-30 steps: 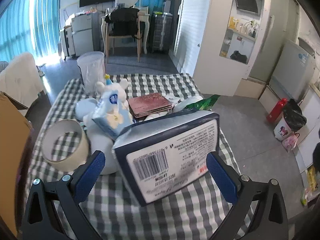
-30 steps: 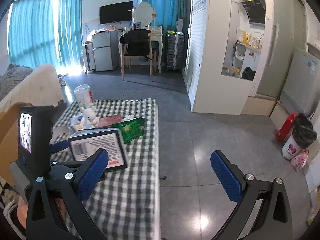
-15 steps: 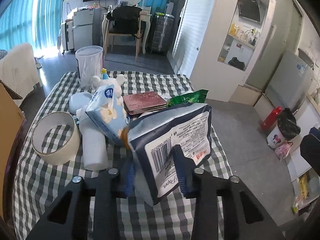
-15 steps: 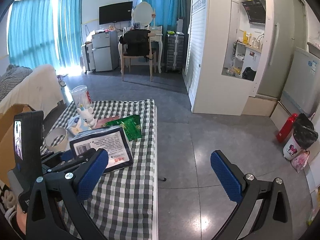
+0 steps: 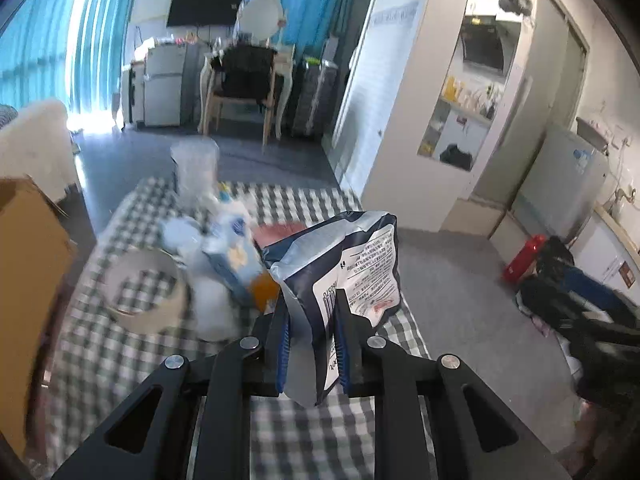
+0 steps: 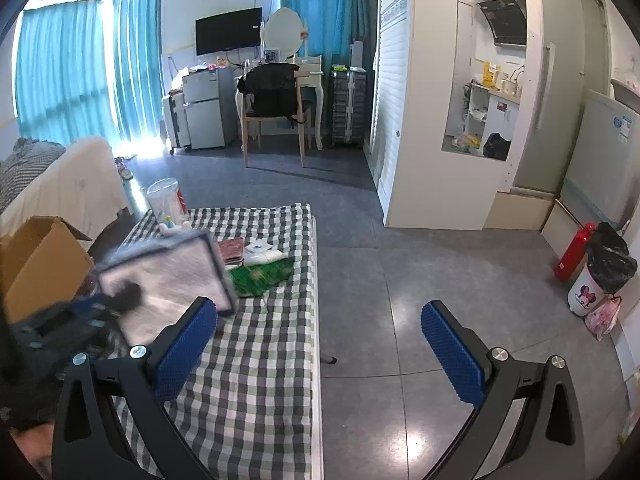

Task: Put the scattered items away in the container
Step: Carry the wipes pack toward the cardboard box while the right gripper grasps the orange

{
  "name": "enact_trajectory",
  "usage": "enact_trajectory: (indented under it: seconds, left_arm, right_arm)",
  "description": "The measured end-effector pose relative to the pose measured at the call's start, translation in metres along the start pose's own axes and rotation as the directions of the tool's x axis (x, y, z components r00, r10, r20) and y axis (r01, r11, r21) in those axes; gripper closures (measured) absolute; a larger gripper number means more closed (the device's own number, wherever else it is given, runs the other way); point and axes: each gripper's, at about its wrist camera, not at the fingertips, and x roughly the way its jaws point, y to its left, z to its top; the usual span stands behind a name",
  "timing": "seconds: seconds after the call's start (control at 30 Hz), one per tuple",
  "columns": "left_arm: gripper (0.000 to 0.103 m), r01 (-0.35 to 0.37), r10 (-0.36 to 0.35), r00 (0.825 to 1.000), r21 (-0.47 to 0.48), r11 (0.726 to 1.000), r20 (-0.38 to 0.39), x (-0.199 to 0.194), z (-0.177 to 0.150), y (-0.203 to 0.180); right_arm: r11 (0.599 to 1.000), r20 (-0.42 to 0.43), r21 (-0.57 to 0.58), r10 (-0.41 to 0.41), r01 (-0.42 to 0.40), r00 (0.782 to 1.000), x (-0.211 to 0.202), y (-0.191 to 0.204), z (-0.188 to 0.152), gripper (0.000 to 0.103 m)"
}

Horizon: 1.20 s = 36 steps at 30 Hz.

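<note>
My left gripper [image 5: 312, 344] is shut on a navy and white snack bag [image 5: 352, 264] and holds it lifted above the checked table [image 5: 168, 364]. The bag also shows blurred in the right wrist view [image 6: 168, 276]. A cardboard box [image 5: 28, 264] stands open at the table's left; it also shows in the right wrist view [image 6: 40, 256]. On the table lie a tape roll [image 5: 144, 292], a tissue pack [image 5: 236, 256], a white cylinder [image 5: 212, 308], a red booklet [image 6: 232, 250] and a green packet [image 6: 262, 276]. My right gripper [image 6: 320, 344] is open and empty, off the table's right edge.
A clear plastic cup [image 6: 164, 198] stands at the table's far end, with a small white plush toy [image 6: 172, 226] beside it. Grey floor [image 6: 400, 280] lies right of the table. A red bottle [image 6: 574, 252] and a bin bag [image 6: 608, 256] stand by the right wall.
My left gripper closed on the snack bag and lifted it, swinging toward the left. My right gripper stayed open and rose slightly.
</note>
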Motion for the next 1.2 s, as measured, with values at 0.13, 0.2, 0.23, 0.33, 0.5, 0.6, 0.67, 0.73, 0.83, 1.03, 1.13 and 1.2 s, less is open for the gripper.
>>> enact_trajectory:
  seconds: [0.13, 0.2, 0.23, 0.33, 0.5, 0.6, 0.67, 0.73, 0.83, 1.03, 1.13, 1.2]
  left_arm:
    - [0.085, -0.040, 0.042, 0.998, -0.042, 0.998, 0.047, -0.037, 0.010, 0.026]
    - [0.085, -0.065, 0.069, 0.995, -0.055, 0.996, 0.070, -0.055, 0.014, 0.039]
    - [0.085, -0.079, 0.084, 0.993, -0.058, 0.995, 0.082, -0.063, 0.016, 0.044]
    - [0.085, -0.110, 0.117, 0.987, -0.063, 0.992, 0.107, -0.079, 0.018, 0.054]
    - [0.085, -0.161, 0.171, 0.975, -0.077, 0.984, 0.140, -0.098, 0.018, 0.070]
    - [0.085, -0.180, 0.191, 0.970, -0.082, 0.980, 0.150, -0.105, 0.018, 0.077]
    - [0.085, -0.194, 0.205, 0.968, -0.090, 0.977, 0.147, -0.106, 0.019, 0.084]
    - [0.085, -0.206, 0.219, 0.965, -0.099, 0.973, 0.144, -0.108, 0.019, 0.089]
    - [0.085, -0.236, 0.250, 0.958, -0.110, 0.966, 0.143, -0.109, 0.018, 0.097]
    - [0.085, -0.280, 0.298, 0.945, -0.142, 0.950, 0.134, -0.109, 0.018, 0.117]
    - [0.085, -0.287, 0.306, 0.944, -0.150, 0.946, 0.126, -0.107, 0.020, 0.122]
    - [0.085, -0.290, 0.309, 0.943, -0.152, 0.945, 0.124, -0.106, 0.020, 0.124]
  right_arm:
    - [0.999, 0.002, -0.008, 0.037, -0.037, 0.999, -0.001, 0.013, 0.000, 0.000]
    - [0.998, -0.001, -0.020, 0.061, -0.061, 0.998, 0.000, 0.024, 0.000, 0.000]
    - [0.997, -0.003, -0.030, 0.075, -0.075, 0.997, 0.000, 0.030, -0.001, 0.000]
    - [0.991, -0.009, -0.070, 0.117, -0.117, 0.993, 0.003, 0.053, -0.001, 0.000]
    - [0.972, -0.032, -0.152, 0.177, -0.179, 0.984, 0.015, 0.090, -0.004, 0.000]
    - [0.960, -0.067, -0.194, 0.194, -0.204, 0.979, 0.032, 0.109, -0.003, 0.000]
    - [0.953, -0.082, -0.217, 0.199, -0.212, 0.977, 0.047, 0.119, -0.001, 0.000]
    - [0.950, -0.107, -0.229, 0.190, -0.210, 0.976, 0.067, 0.126, 0.001, 0.000]
    - [0.951, -0.147, -0.230, 0.174, -0.205, 0.974, 0.097, 0.131, 0.001, 0.000]
    - [0.960, -0.186, -0.211, 0.147, -0.186, 0.971, 0.131, 0.130, 0.005, 0.000]
    - [0.964, -0.214, -0.214, 0.114, -0.161, 0.970, 0.147, 0.132, 0.002, 0.007]
    - [0.966, -0.240, -0.200, 0.112, -0.163, 0.964, 0.156, 0.131, -0.001, 0.017]
